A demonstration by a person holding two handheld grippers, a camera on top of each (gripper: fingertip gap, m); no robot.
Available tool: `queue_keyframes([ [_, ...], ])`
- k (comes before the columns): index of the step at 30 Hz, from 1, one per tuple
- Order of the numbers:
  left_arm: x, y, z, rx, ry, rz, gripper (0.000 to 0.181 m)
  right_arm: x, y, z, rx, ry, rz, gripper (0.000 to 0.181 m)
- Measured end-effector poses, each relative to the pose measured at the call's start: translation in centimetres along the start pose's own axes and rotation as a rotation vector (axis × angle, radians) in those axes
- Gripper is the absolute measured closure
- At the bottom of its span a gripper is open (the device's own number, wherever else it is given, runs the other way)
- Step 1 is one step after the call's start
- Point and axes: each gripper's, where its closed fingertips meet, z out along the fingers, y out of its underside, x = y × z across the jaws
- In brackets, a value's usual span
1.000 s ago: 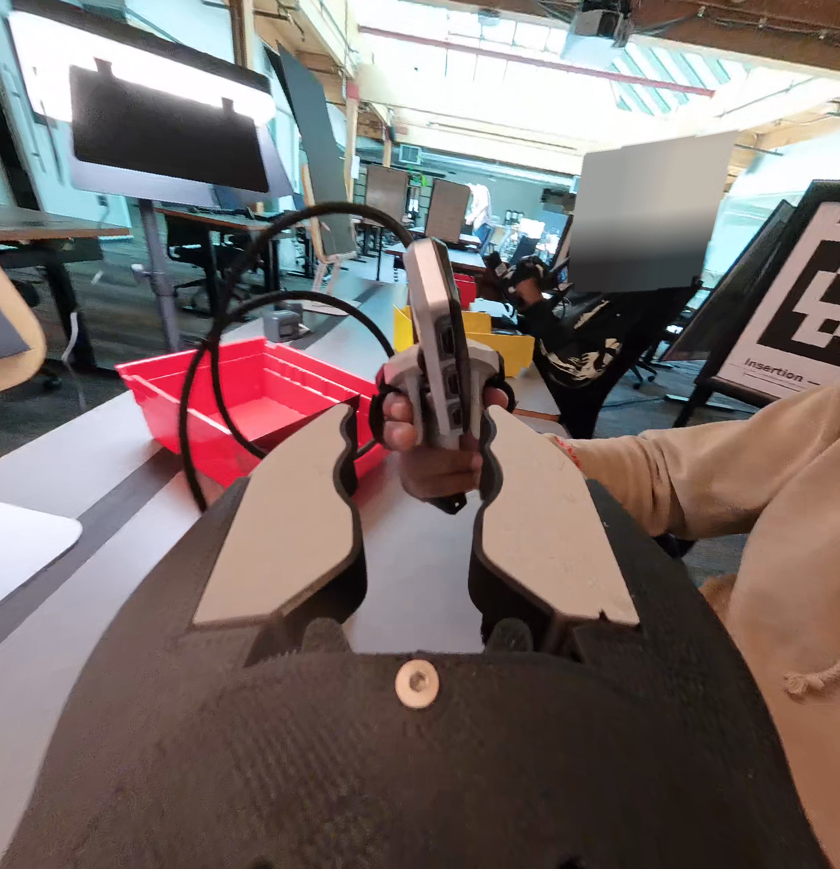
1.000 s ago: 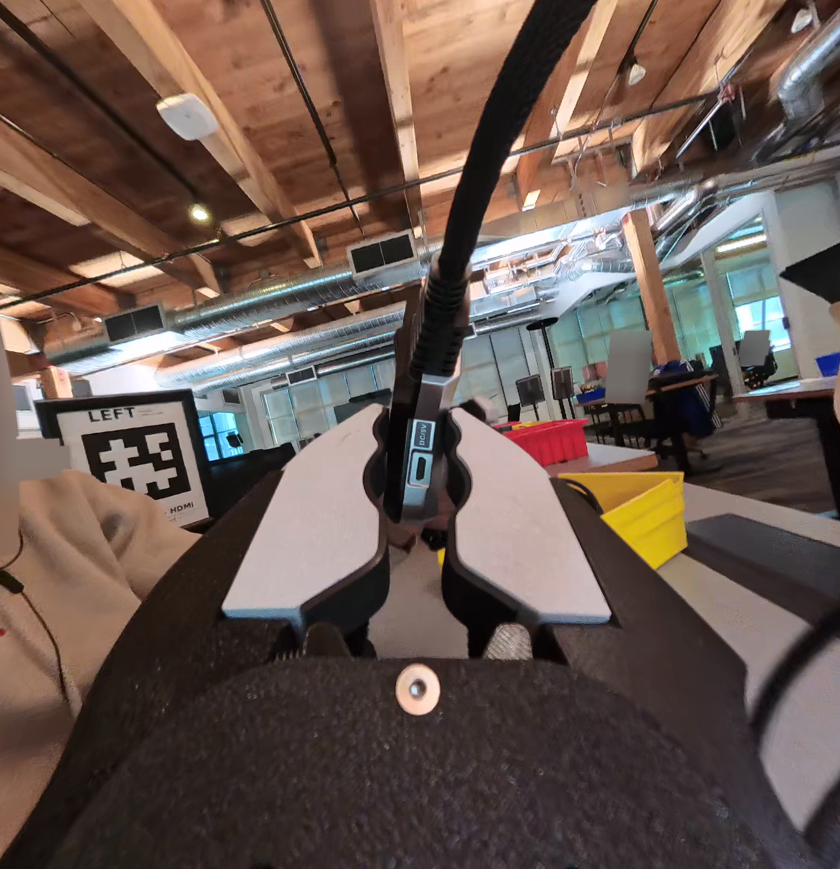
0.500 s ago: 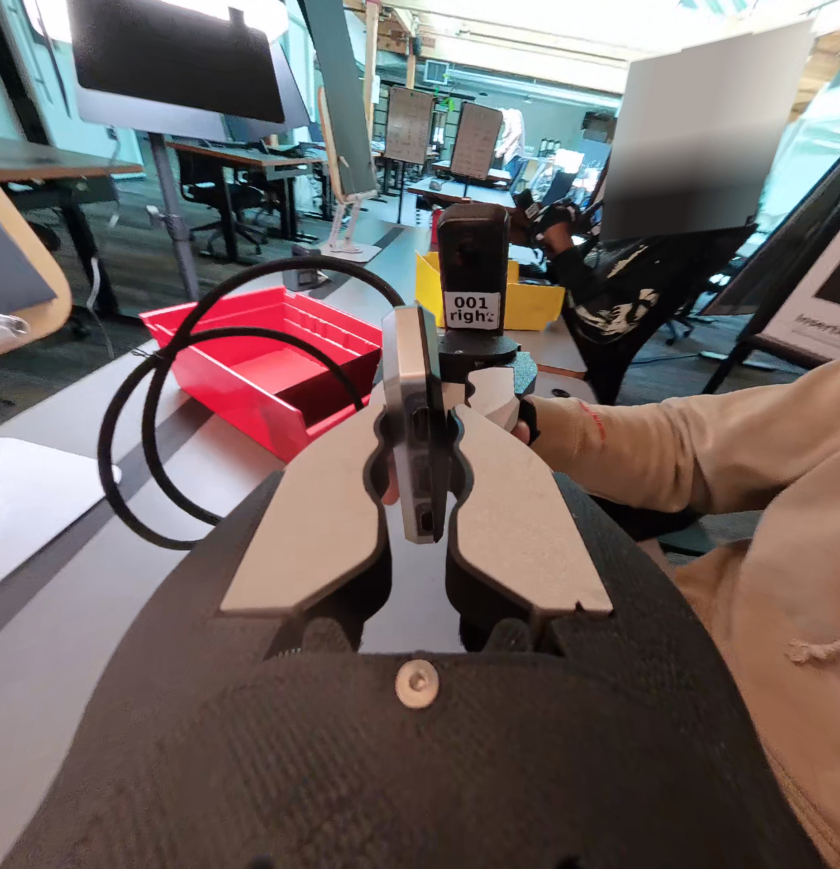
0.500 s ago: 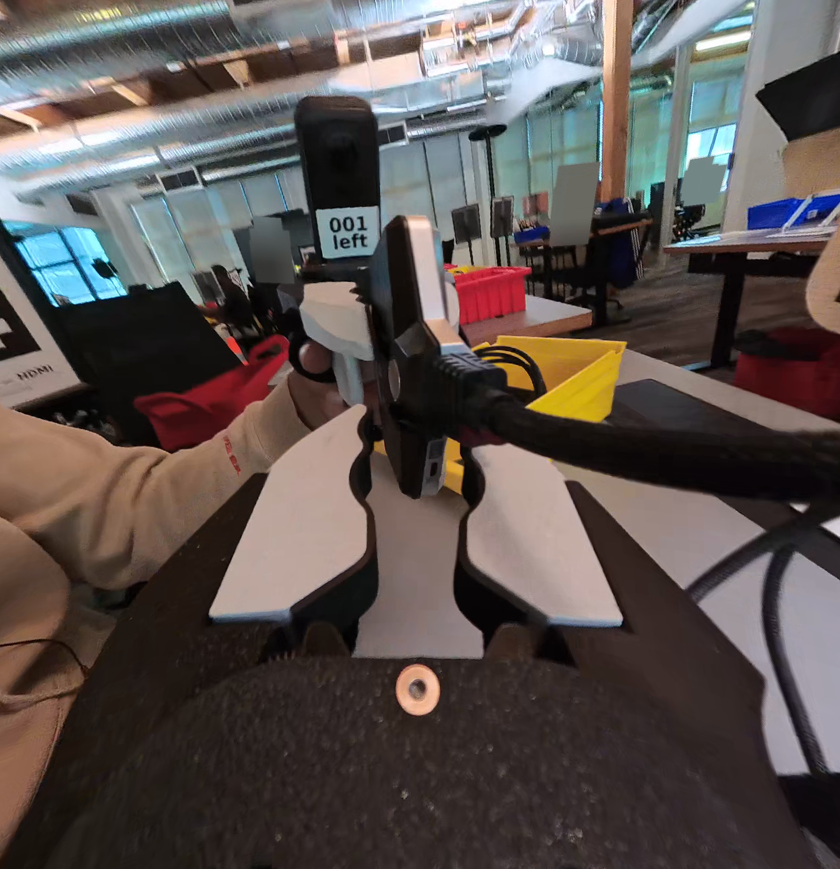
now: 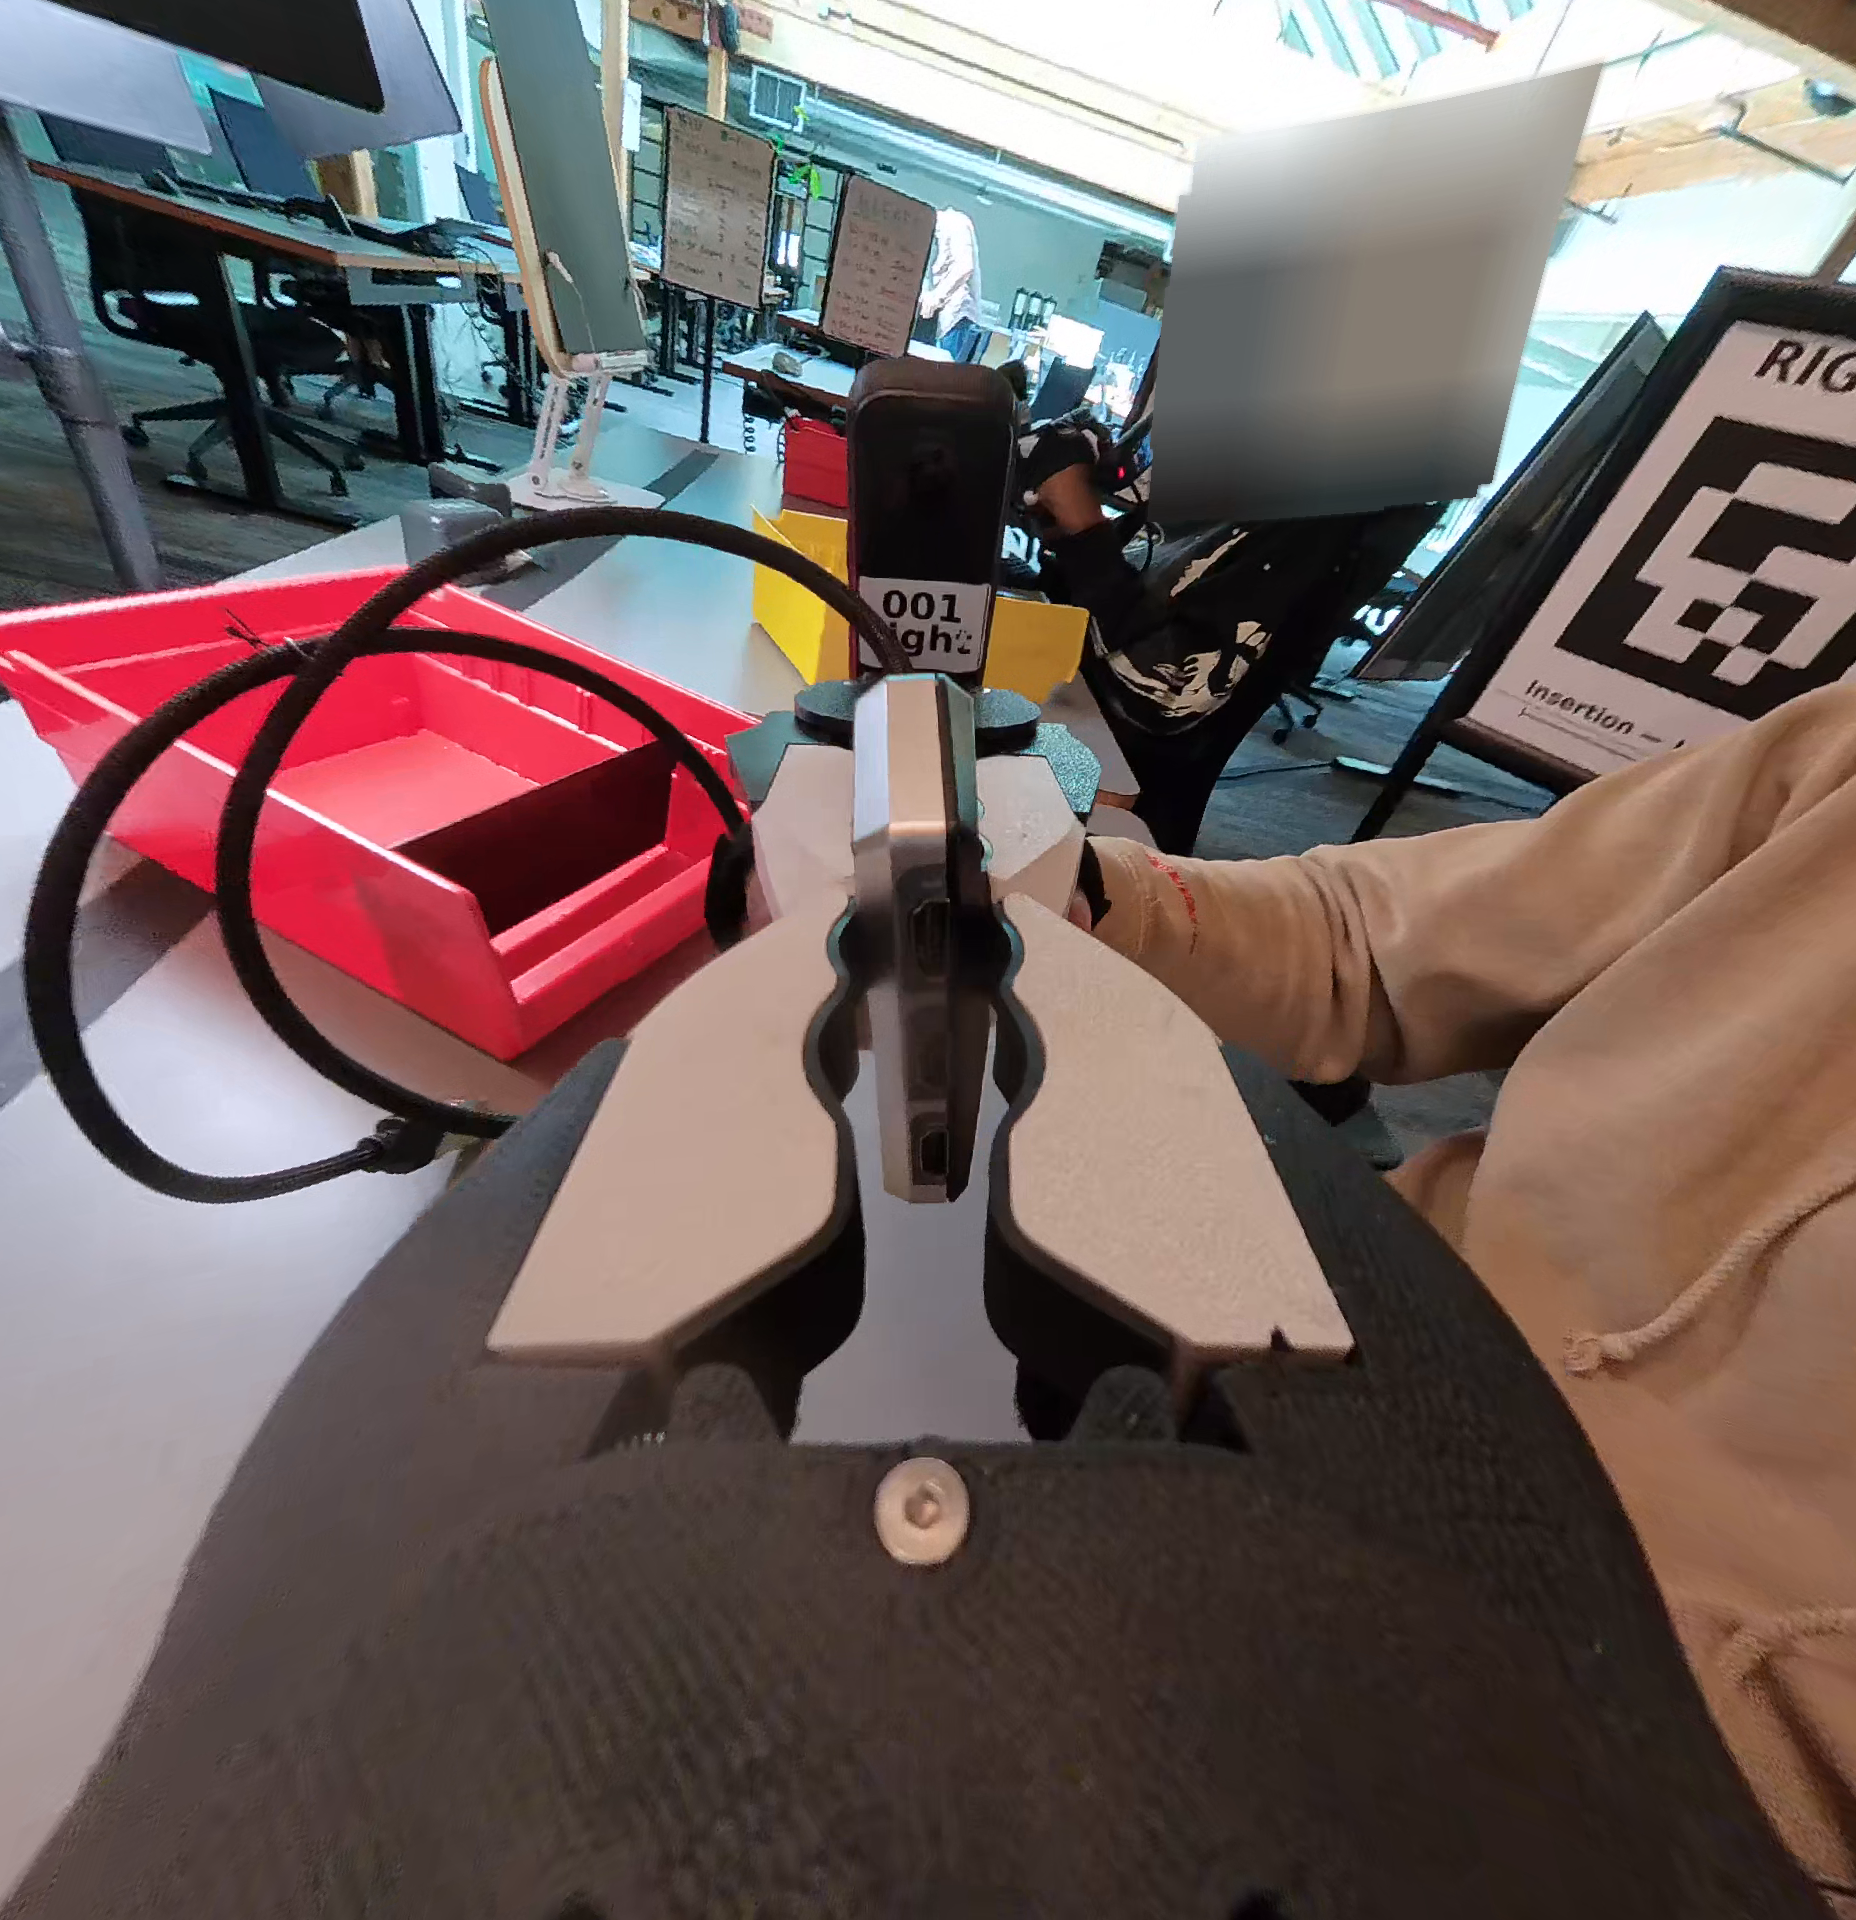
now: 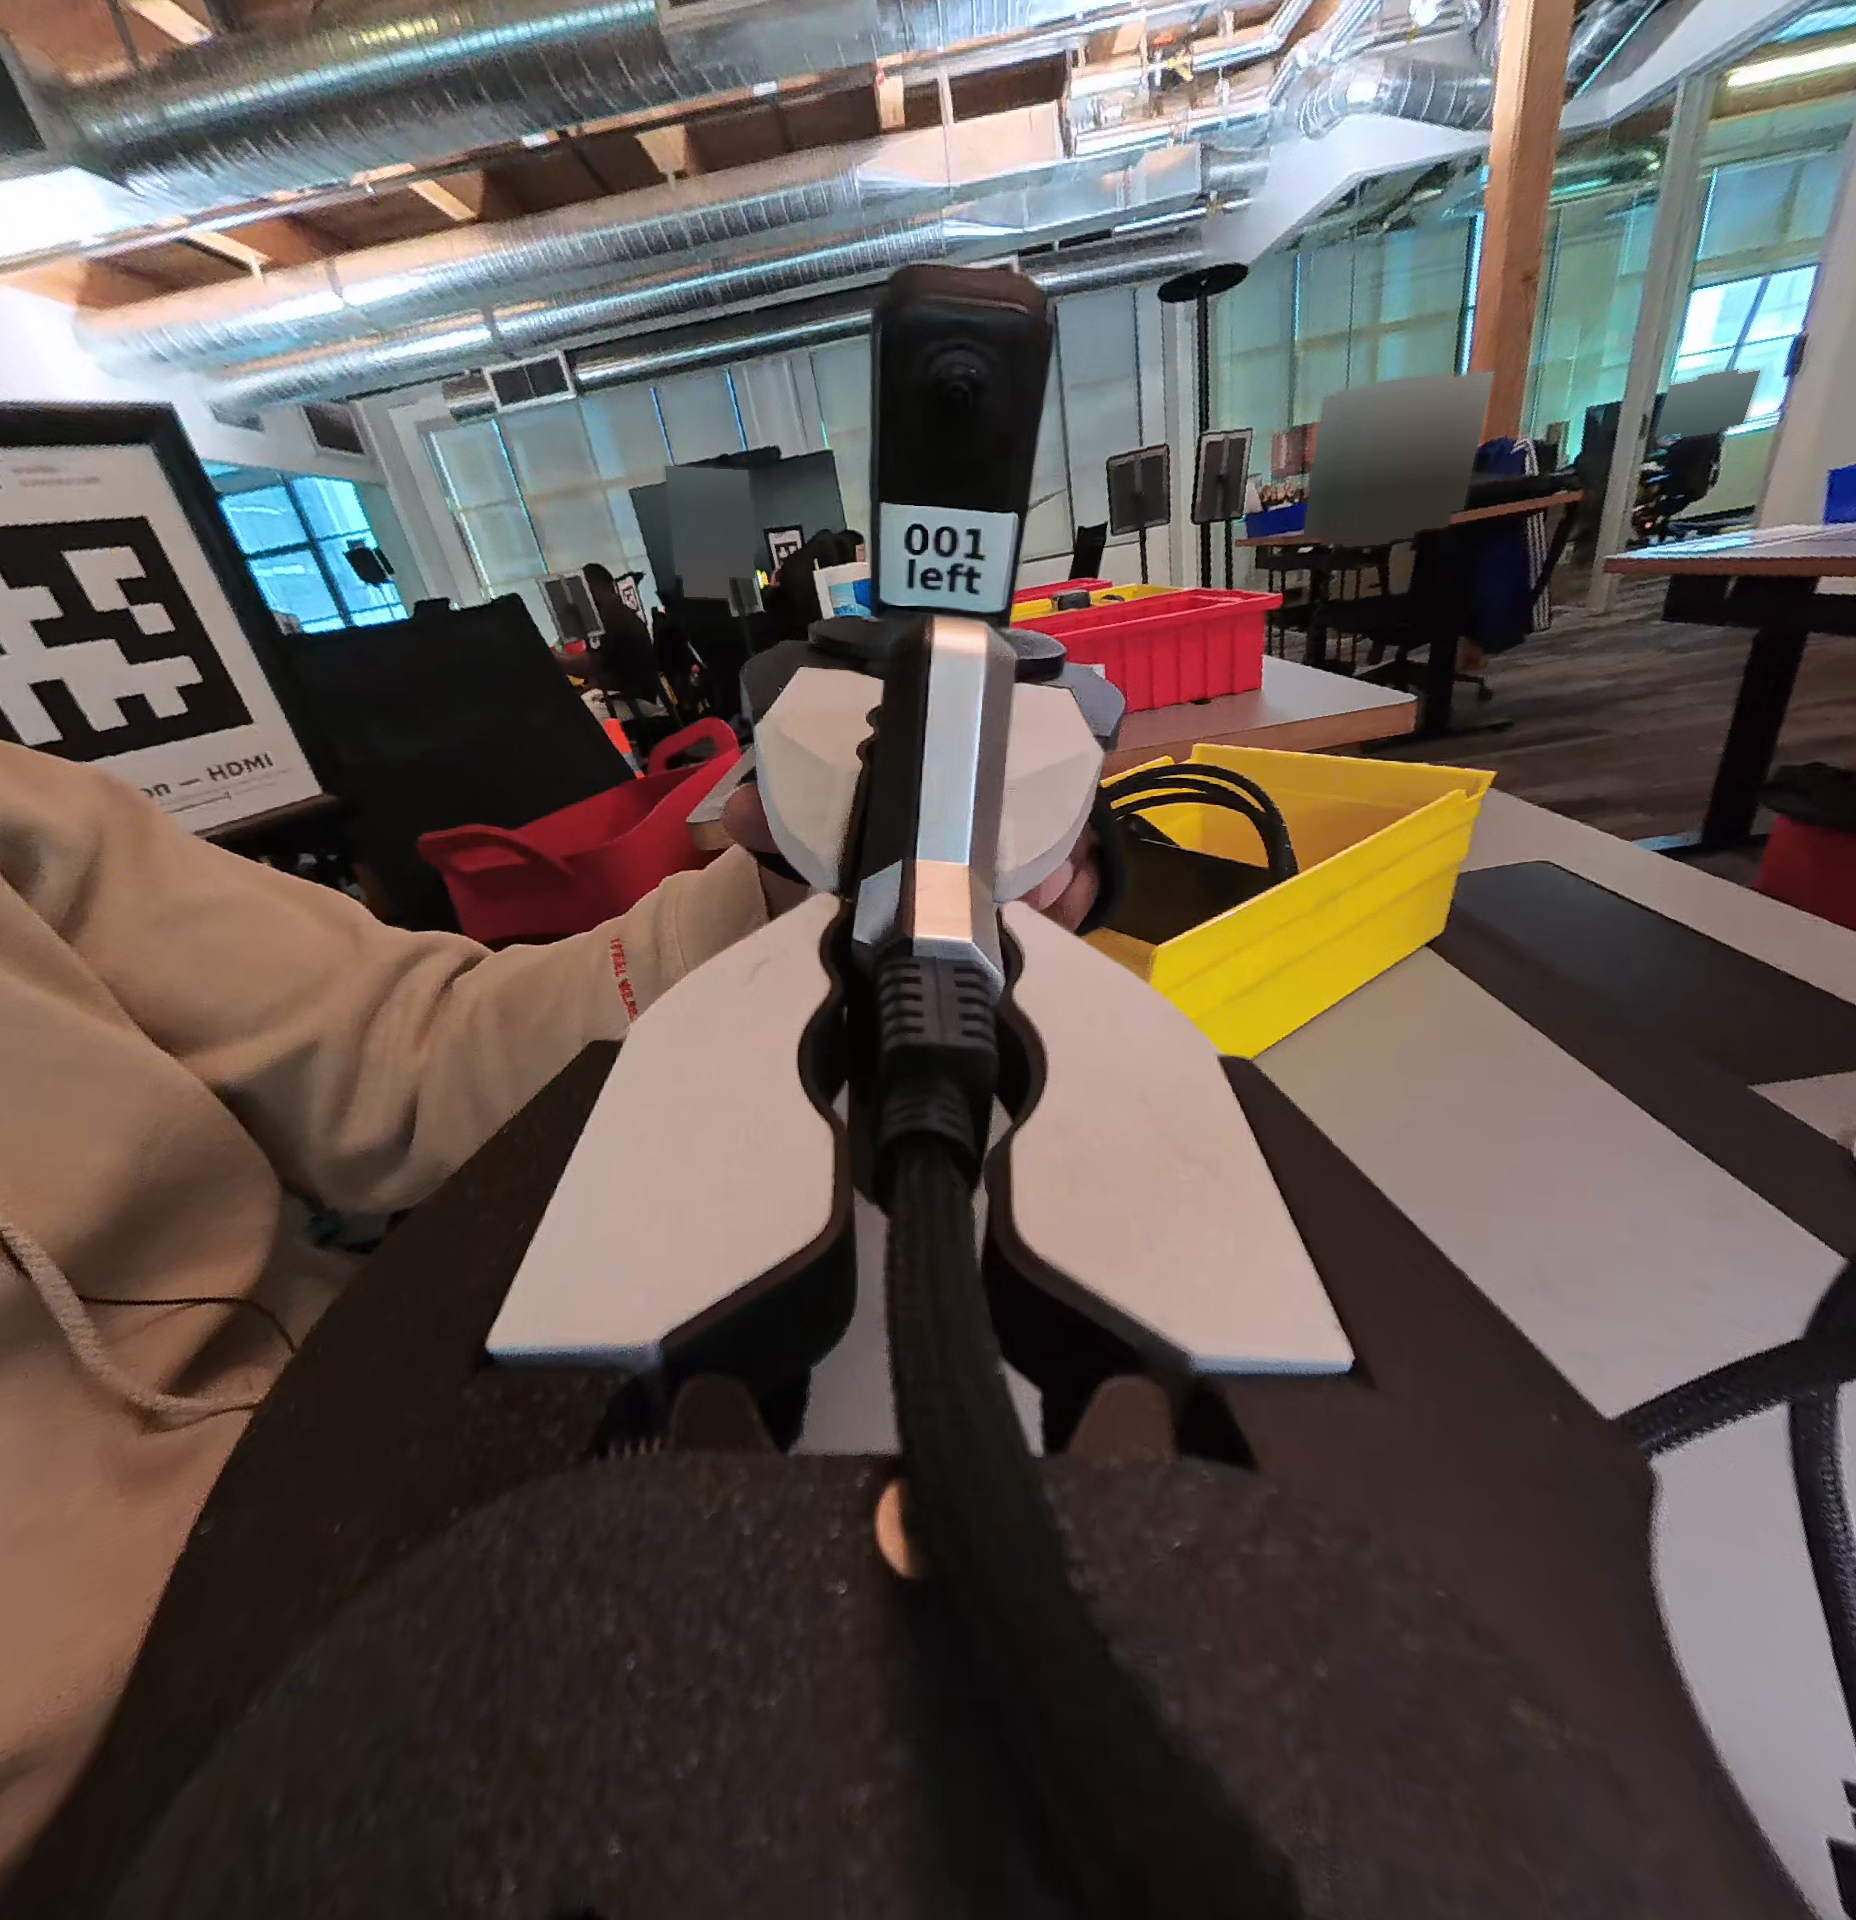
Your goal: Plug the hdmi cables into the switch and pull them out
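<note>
The left tongs [image 5: 919, 1023] are pinching the switch [image 5: 916, 935], a thin silver box held on edge between both fingers, one narrow side with its row of sockets turned toward the camera. In the right wrist view the right tongs [image 6: 919, 1023] are closed on the black plug [image 6: 929, 1029] of a braided cable [image 6: 955, 1351], and the plug meets the near end of the switch [image 6: 945, 810]; whether it is fully seated cannot be told. Both tools face each other above the grey bench [image 5: 176, 1299], with the switch between them. From the left side of the switch the cable [image 5: 145, 831] runs out in two wide loops over the bench, its free end lying just left of the left tool. A red bin [image 5: 384, 790] sits behind the loops on the far left. A yellow bin [image 6: 1350, 873] holding coiled black cables stands on the right in the right wrist view. Beige sleeves [image 5: 1475, 935] reach in from the person's side.
</note>
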Motion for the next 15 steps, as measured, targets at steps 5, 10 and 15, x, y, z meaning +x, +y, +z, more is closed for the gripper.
queue_keyframes([
  [5, -0.5, -1.7, -1.6, 0.077, -0.085, 0.046, 0.147, 0.1, -0.7, -0.6, 0.016, 0.009, -0.015, 0.159],
  [10, -4.2, -3.0, -7.2, 0.066, -0.427, 0.131, 0.146, 1.4, -2.6, -2.8, 0.082, 0.079, 0.004, 0.158],
  [15, -8.2, -3.3, -15.3, -0.061, -0.800, 0.167, 0.149, 2.7, -3.7, -4.9, 0.097, 0.150, -0.018, 0.158],
])
